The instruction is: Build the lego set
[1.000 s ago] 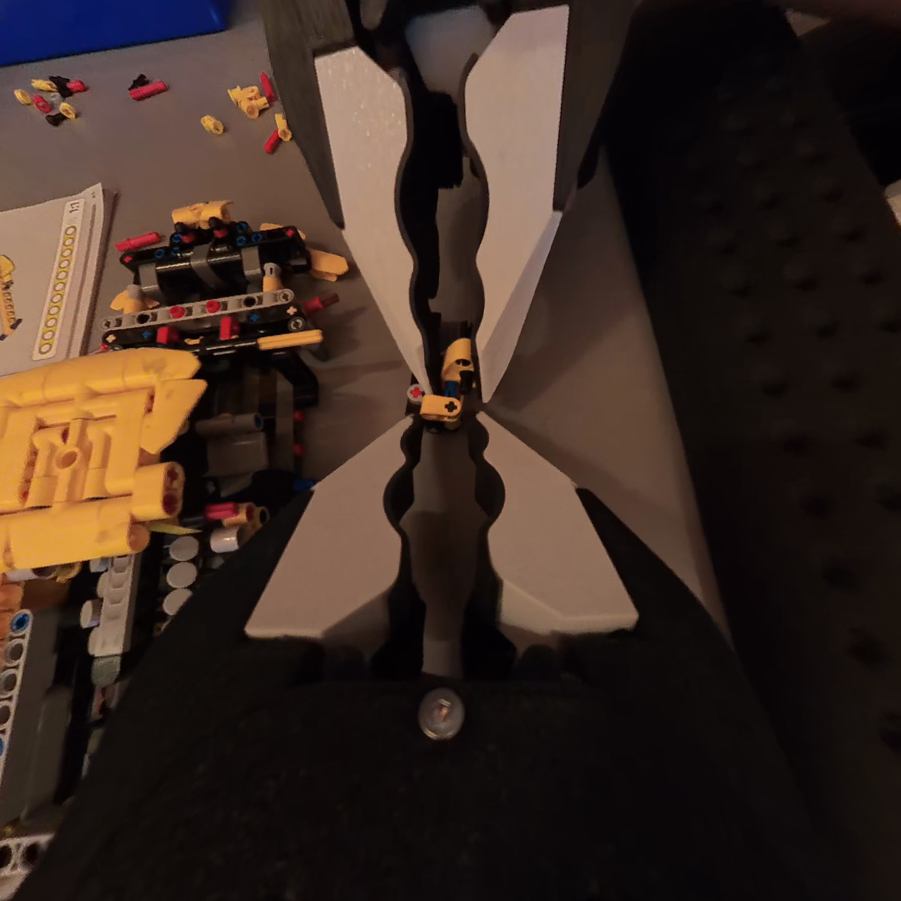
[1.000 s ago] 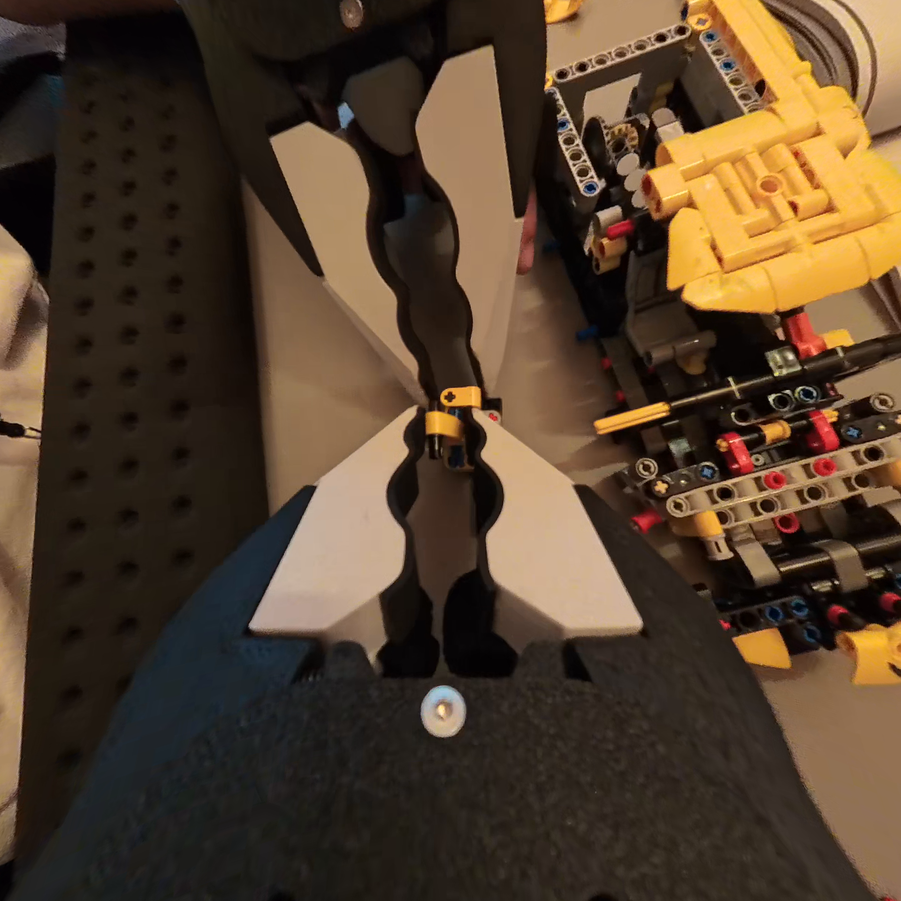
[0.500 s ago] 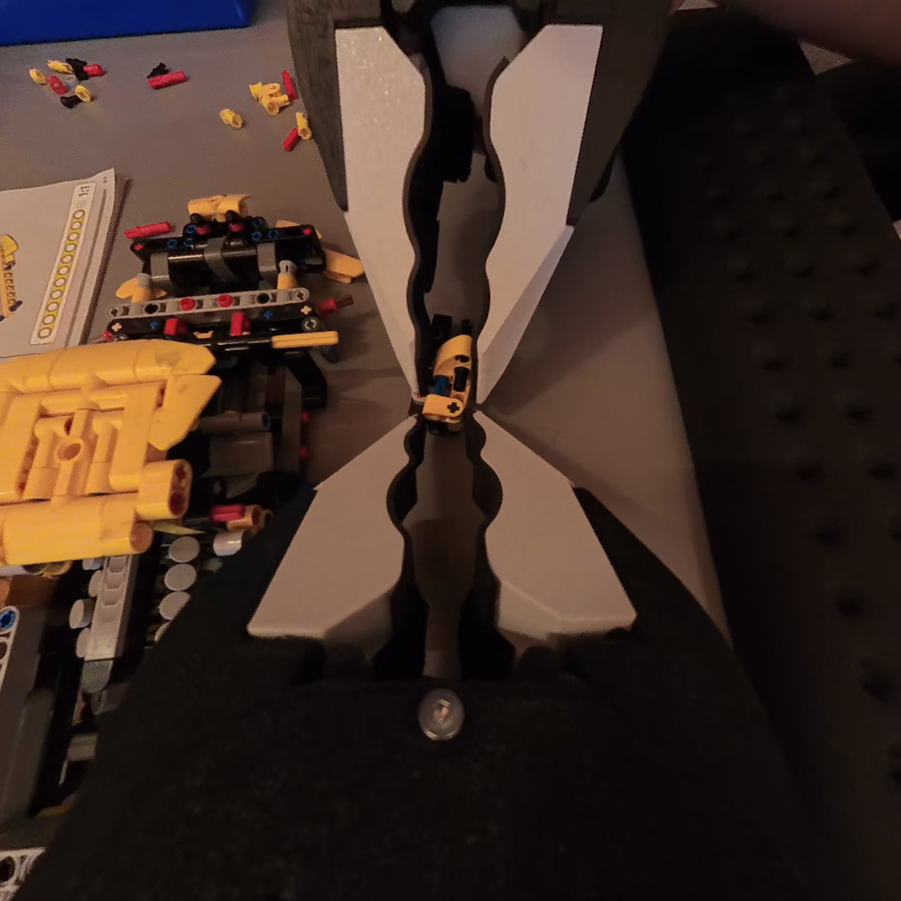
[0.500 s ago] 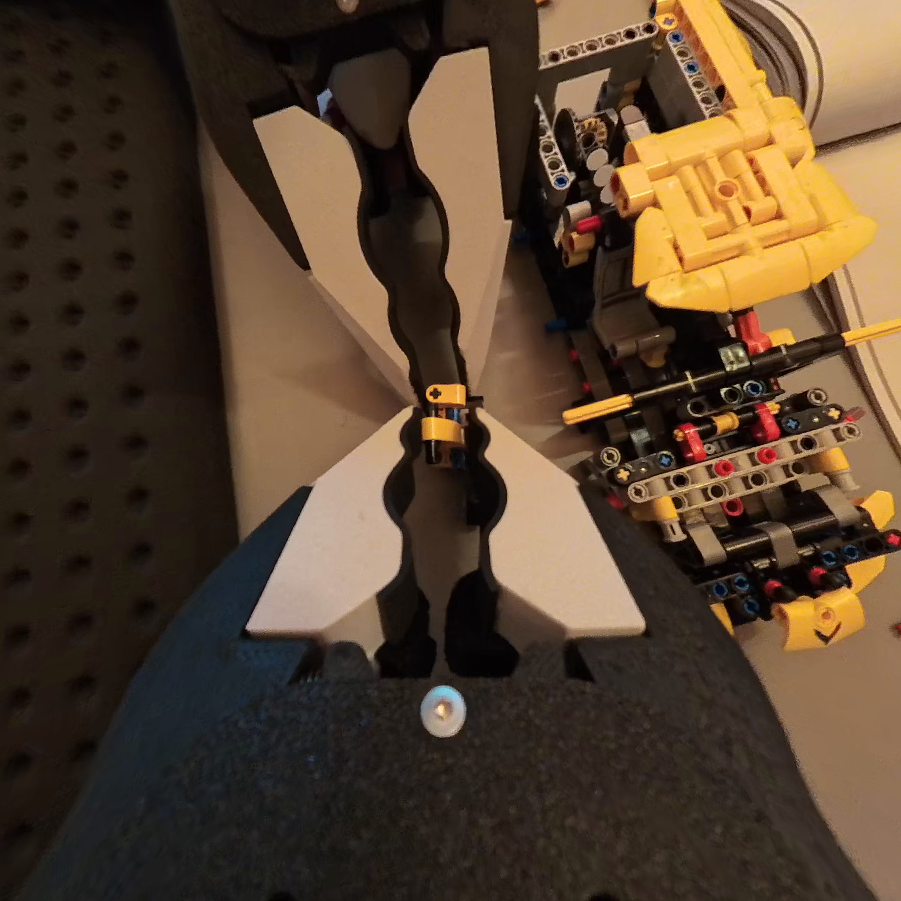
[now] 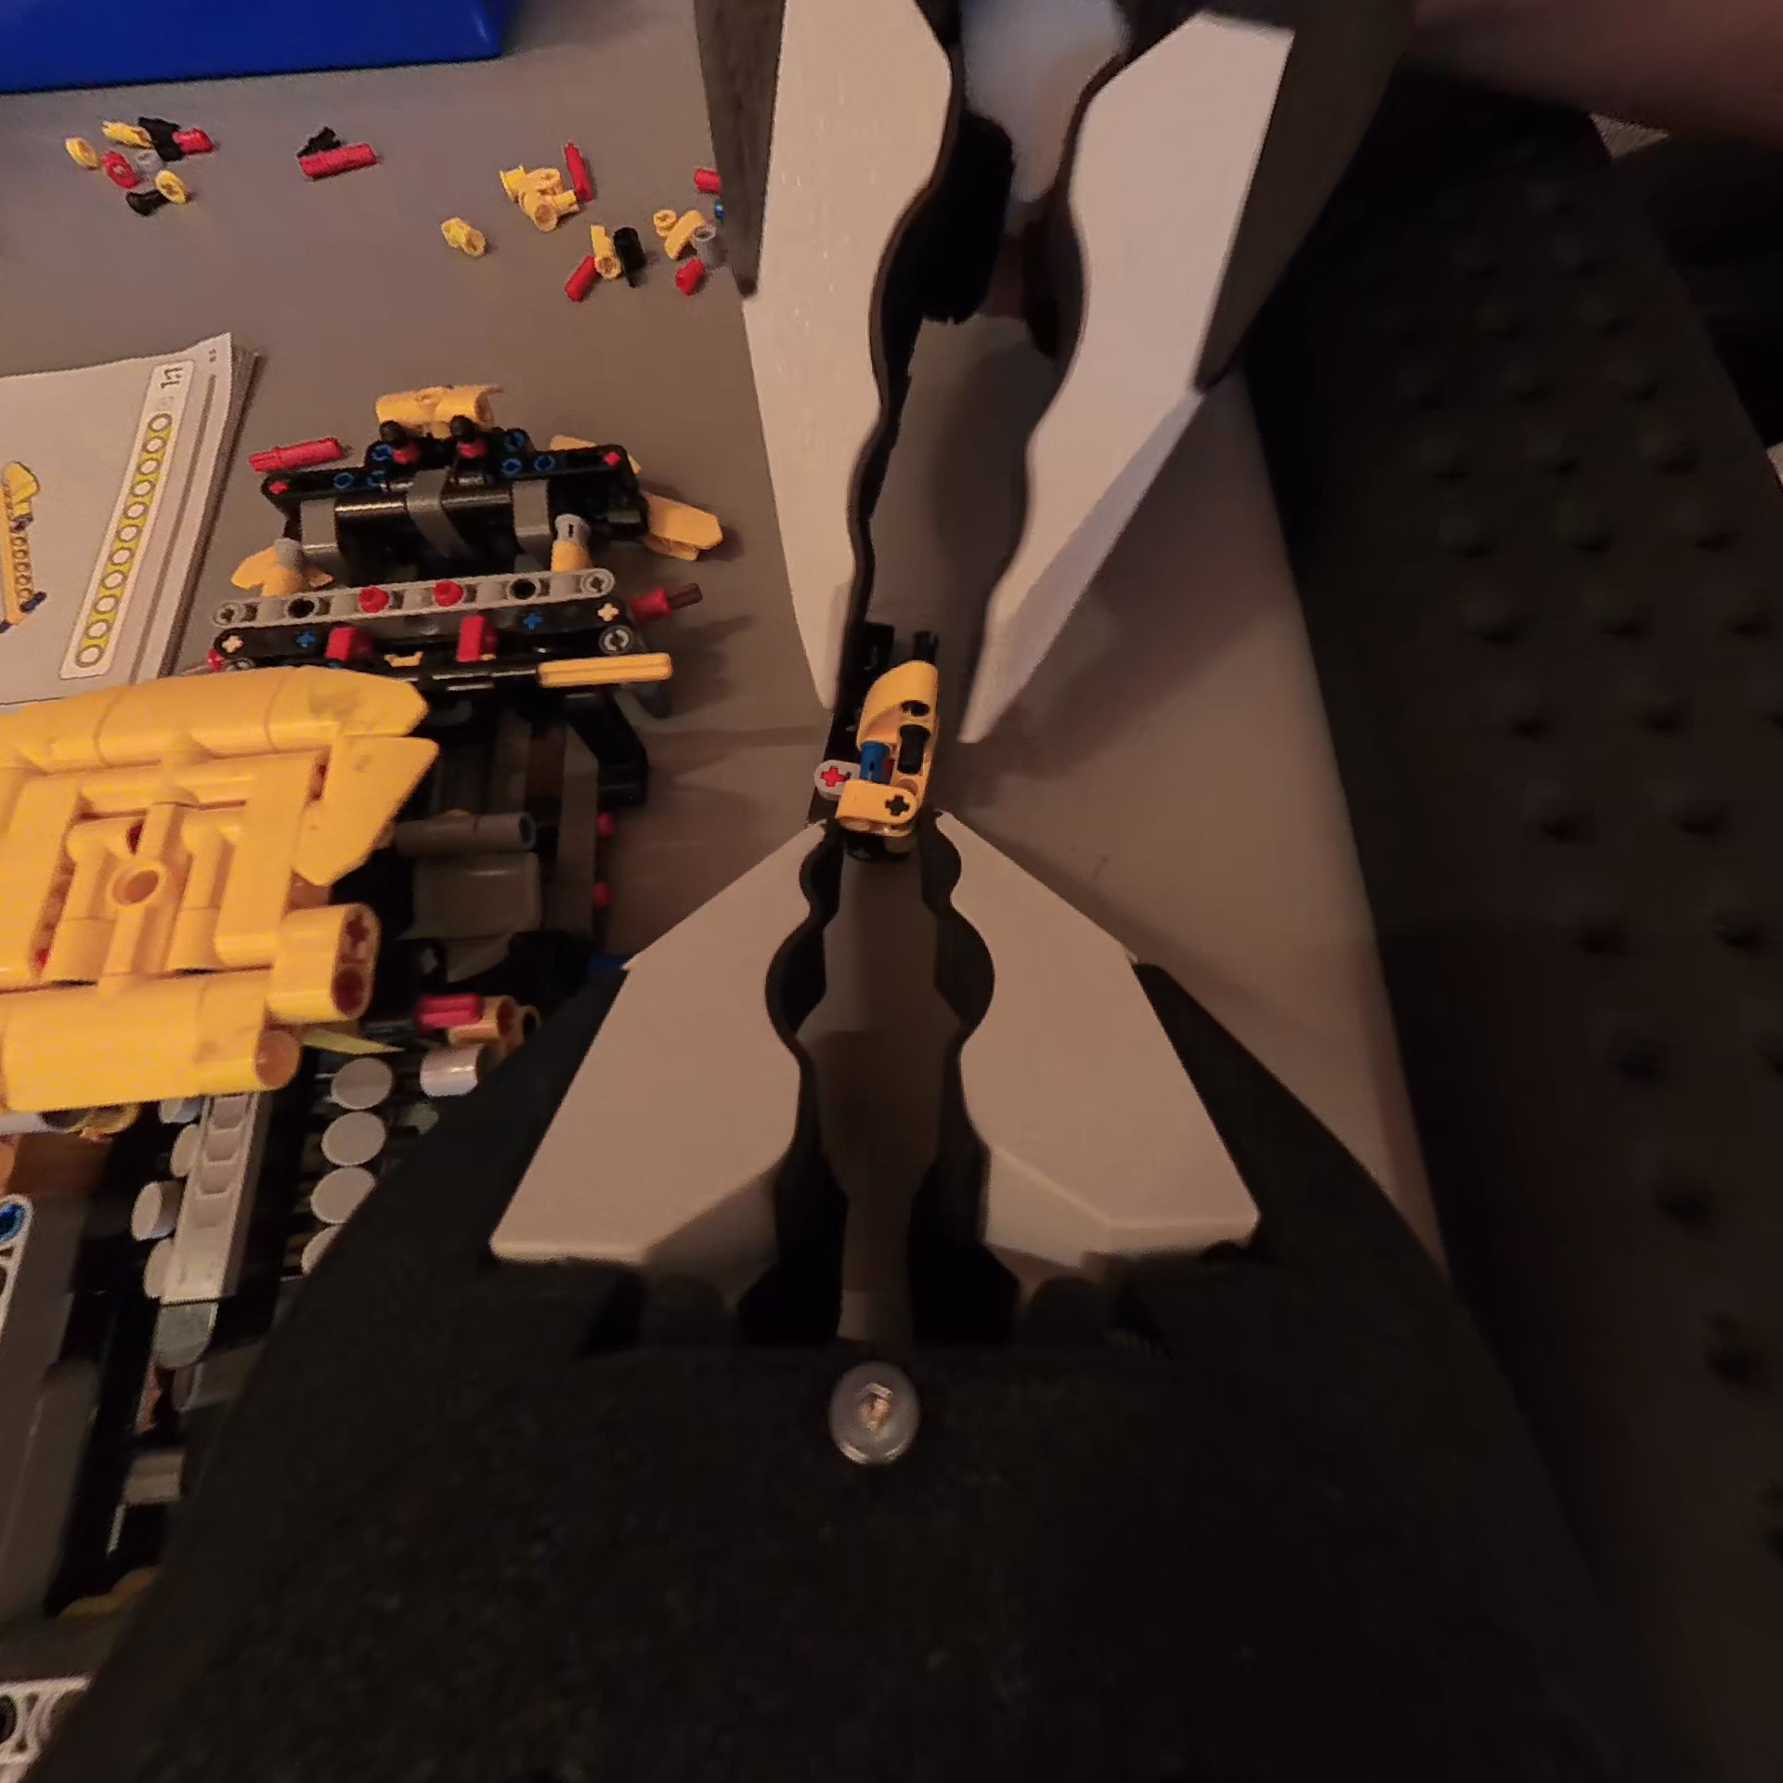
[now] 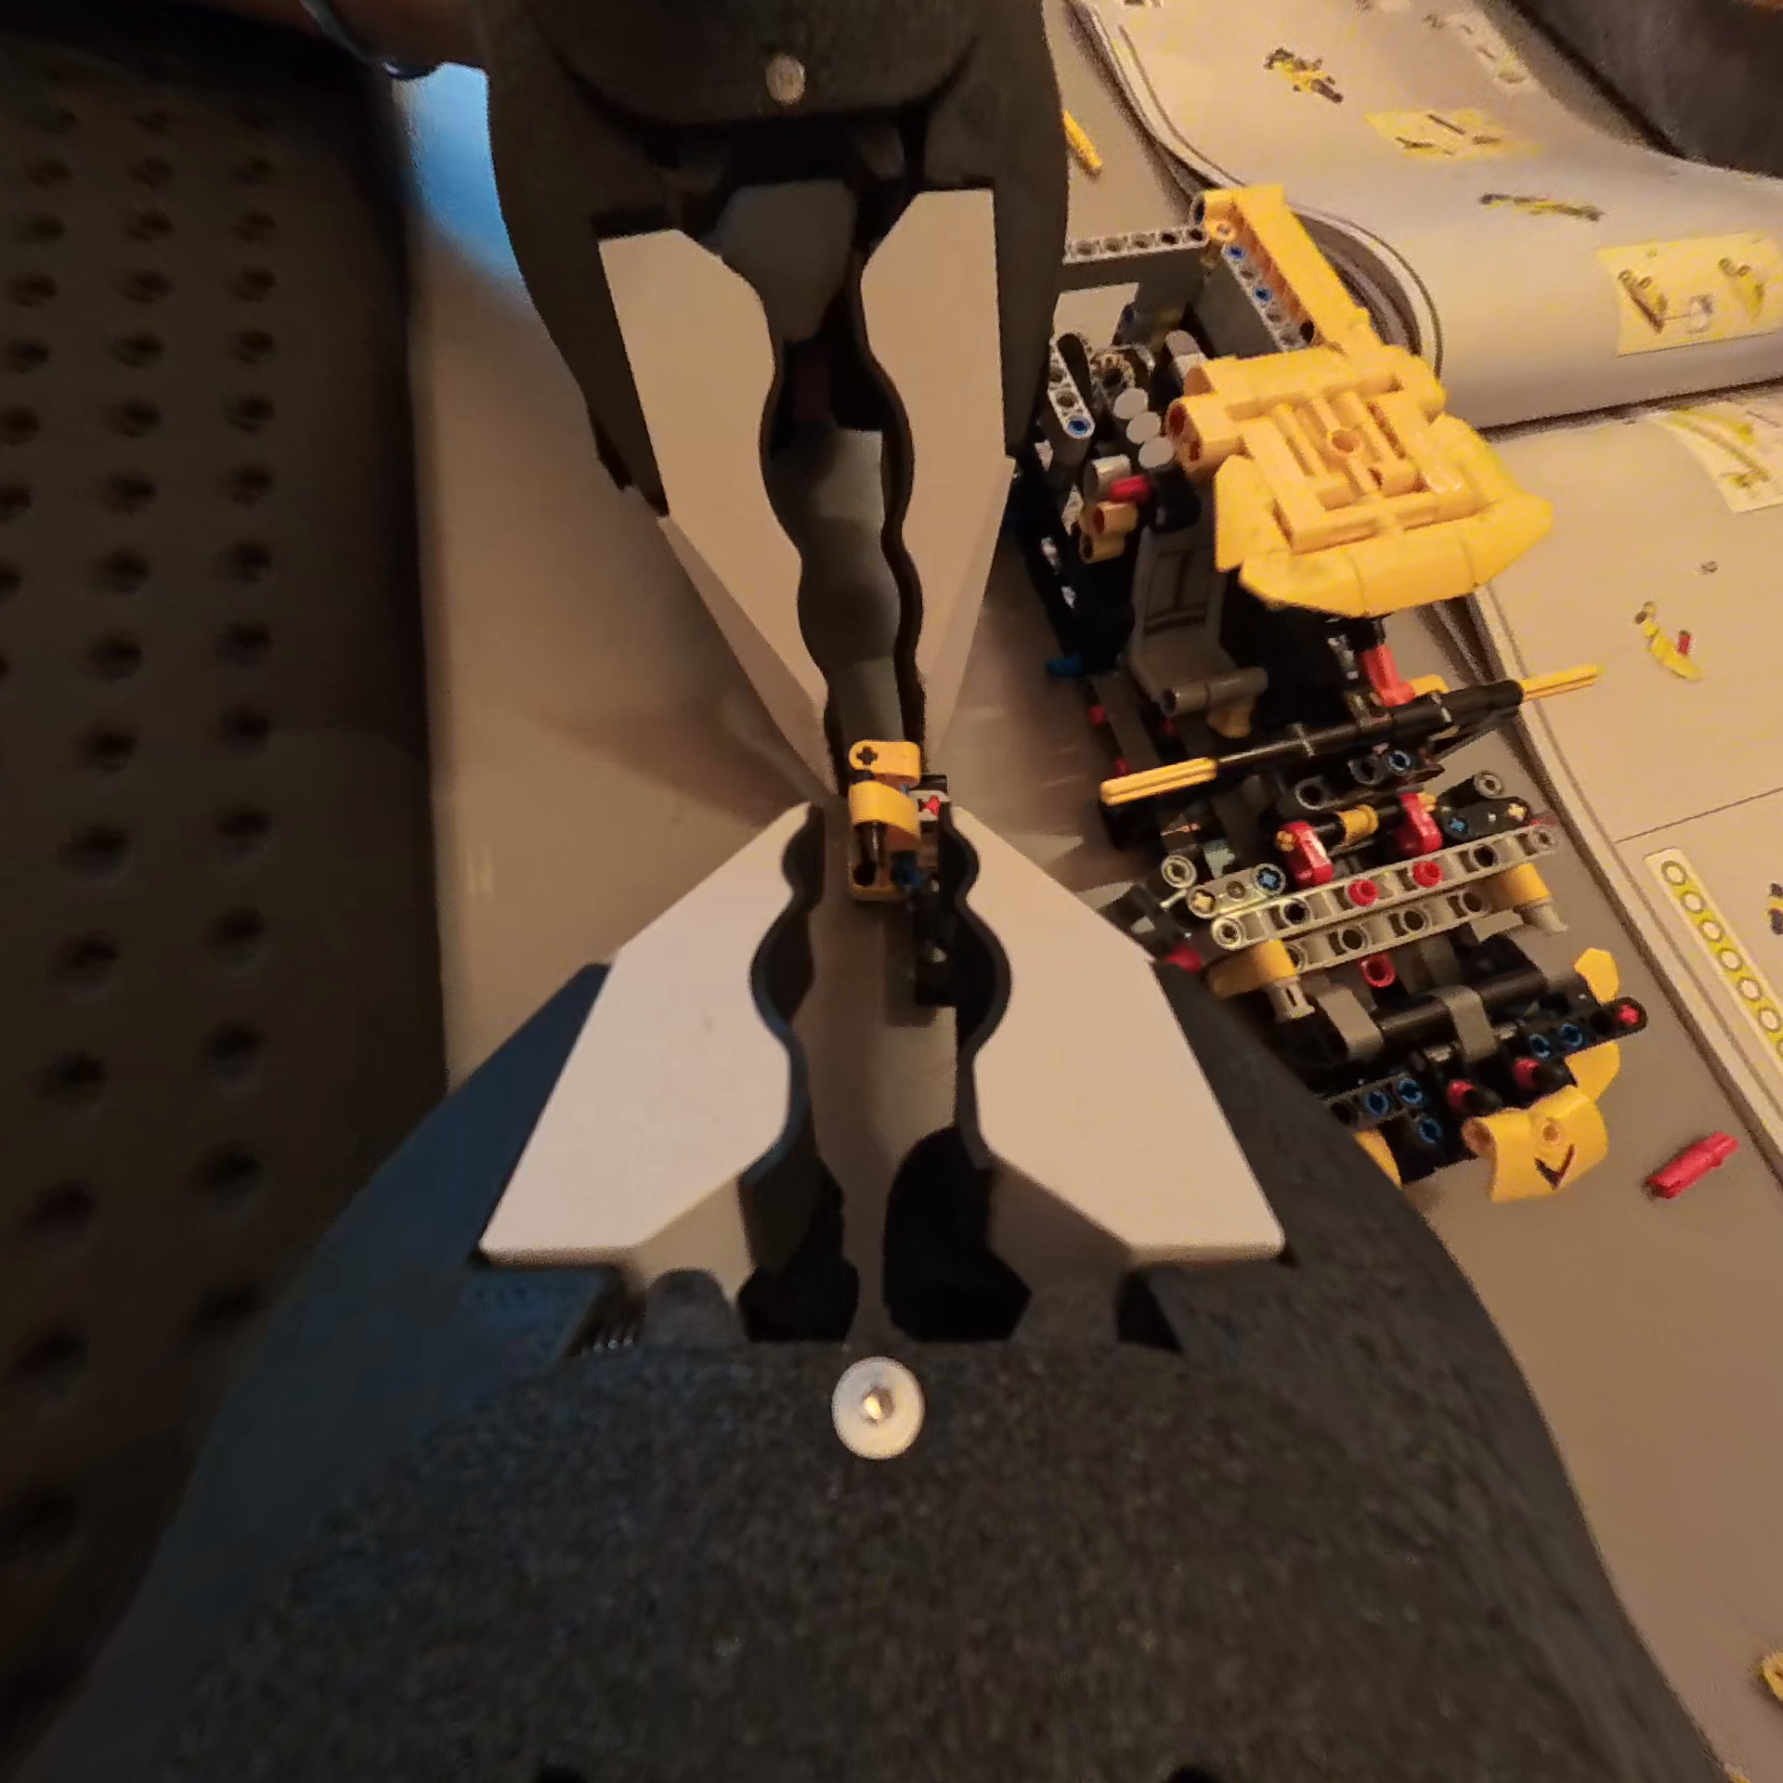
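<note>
A small yellow and black lego assembly (image 5: 892,753) is held between both grippers above the grey table. My left gripper (image 5: 880,828) is shut on its yellow connector end. My right gripper (image 6: 880,818) is shut on the other end, a yellow curved piece with a black beam (image 6: 931,926). The two grippers face each other tip to tip; the right one (image 5: 902,714) comes in from the top of the left wrist view. The large yellow and black lego model (image 5: 145,888) lies to the left there, and to the right in the right wrist view (image 6: 1341,482).
Loose red, yellow and black pins (image 5: 550,193) lie at the far side near a blue bin (image 5: 241,39). An instruction booklet (image 6: 1544,193) lies beyond the model. A red pin (image 6: 1688,1177) lies near the model's end. A black perforated mat (image 5: 1592,772) borders the table. Left and right tips are no more than a few centimetres apart.
Both grippers kept hold of the small assembly and shifted together. The model now looks farther off in the right wrist view, and more of the booklet and loose pins shows.
</note>
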Demonstrator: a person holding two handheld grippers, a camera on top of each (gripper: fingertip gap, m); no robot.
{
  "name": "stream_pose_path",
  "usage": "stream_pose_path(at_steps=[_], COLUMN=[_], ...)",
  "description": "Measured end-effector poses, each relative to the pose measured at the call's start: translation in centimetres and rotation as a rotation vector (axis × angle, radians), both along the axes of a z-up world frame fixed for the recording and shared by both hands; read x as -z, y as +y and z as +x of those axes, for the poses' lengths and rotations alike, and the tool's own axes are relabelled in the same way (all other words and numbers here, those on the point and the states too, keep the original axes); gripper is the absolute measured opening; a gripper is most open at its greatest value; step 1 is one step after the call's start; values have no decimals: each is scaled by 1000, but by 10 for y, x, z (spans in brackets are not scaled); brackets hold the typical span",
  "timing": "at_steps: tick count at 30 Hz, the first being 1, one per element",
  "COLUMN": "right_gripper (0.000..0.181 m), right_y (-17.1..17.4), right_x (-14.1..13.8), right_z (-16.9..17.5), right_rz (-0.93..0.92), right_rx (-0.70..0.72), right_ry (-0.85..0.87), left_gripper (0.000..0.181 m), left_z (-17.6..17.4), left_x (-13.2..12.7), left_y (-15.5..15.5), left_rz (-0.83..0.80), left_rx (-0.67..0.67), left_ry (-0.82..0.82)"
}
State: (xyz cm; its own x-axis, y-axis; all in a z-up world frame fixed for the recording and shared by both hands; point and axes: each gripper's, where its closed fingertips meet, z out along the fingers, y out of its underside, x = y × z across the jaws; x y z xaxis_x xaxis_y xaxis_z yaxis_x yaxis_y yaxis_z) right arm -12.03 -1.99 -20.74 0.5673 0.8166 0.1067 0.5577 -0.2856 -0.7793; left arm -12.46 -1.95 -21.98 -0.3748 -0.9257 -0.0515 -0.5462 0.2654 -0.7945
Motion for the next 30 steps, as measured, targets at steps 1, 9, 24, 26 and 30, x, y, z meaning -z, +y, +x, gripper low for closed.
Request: stream_pose_path(at_steps=[1, 9, 24, 26, 30], right_gripper=[14, 14, 15, 15, 15], right_y=[1, 2, 0, 0, -4], right_x=[2, 1, 8, 8, 8], right_z=[1, 0, 1, 1, 0], right_rz=[5, -1, 18, 13, -35], right_rx=[0, 11, -41, -33, -51], right_ry=[-17, 41, 53, 56, 53], left_gripper=[15, 14, 14, 14, 14], left_z=[0, 1, 3, 3, 3], left_x=[0, -2, 0, 0, 0], left_y=[0, -1, -4, -4, -4], left_rz=[3, 68, 53, 42, 40], left_rx=[1, 15, 37, 37, 39], left_ry=[-2, -39, -30, -26, -25])
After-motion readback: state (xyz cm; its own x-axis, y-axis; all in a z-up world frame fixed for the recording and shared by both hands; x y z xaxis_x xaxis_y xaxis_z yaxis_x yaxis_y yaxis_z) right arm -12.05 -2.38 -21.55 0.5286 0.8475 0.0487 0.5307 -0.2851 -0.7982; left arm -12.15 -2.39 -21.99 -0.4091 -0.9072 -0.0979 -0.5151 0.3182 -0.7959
